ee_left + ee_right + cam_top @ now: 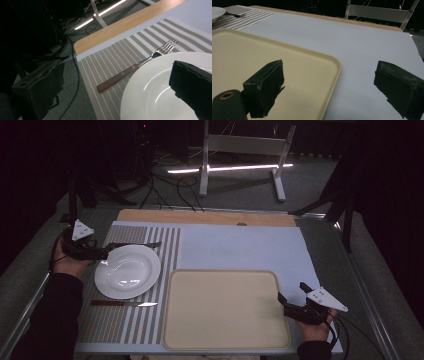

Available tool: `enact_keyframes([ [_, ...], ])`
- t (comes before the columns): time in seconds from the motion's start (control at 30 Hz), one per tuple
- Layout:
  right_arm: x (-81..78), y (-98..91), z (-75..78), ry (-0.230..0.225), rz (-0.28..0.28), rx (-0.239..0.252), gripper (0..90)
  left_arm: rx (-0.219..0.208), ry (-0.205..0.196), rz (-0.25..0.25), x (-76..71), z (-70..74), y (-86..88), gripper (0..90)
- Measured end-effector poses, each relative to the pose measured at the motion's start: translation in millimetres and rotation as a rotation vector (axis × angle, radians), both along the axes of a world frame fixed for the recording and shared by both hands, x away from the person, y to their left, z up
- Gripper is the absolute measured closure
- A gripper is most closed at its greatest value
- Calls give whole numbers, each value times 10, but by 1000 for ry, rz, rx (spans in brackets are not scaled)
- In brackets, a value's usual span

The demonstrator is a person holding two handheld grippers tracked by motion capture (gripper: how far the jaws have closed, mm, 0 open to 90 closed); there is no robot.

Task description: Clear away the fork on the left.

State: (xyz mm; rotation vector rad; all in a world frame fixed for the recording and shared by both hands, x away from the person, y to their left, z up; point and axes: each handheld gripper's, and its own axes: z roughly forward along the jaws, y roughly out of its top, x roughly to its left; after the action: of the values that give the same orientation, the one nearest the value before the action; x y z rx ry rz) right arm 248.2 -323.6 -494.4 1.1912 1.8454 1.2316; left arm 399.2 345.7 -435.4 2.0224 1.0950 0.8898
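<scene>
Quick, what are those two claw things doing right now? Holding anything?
Left gripper: open, holding nothing, one jaw over the white plate.
Right gripper: open, holding nothing, jaws either side of the tray edge.

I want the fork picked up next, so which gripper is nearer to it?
Left. The left gripper sits open at the plate's left edge, just short of the fork lying beyond the plate. The right gripper is open at the tray's right rim, across the table.

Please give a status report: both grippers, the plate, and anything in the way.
Left gripper open, jaws straddling plate rim. Right gripper open, jaws straddling tray edge. Fork and knife flank plate.
</scene>
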Motion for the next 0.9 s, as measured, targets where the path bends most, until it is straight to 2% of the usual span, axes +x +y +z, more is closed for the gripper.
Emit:
enact_keyframes([
  [0.3, -1, -5, 1, -2, 2, 2, 90, 8, 31, 16, 179, -26, 8, 1],
  [0.63, -3, -42, 0, 0, -6, 9, 90, -9, 73, 30, 391, -73, 5, 1],
  [0.9, -14, -48, 2, 0, -14, 3, 90, 31, 130, 28, 584, -135, 0, 1],
])
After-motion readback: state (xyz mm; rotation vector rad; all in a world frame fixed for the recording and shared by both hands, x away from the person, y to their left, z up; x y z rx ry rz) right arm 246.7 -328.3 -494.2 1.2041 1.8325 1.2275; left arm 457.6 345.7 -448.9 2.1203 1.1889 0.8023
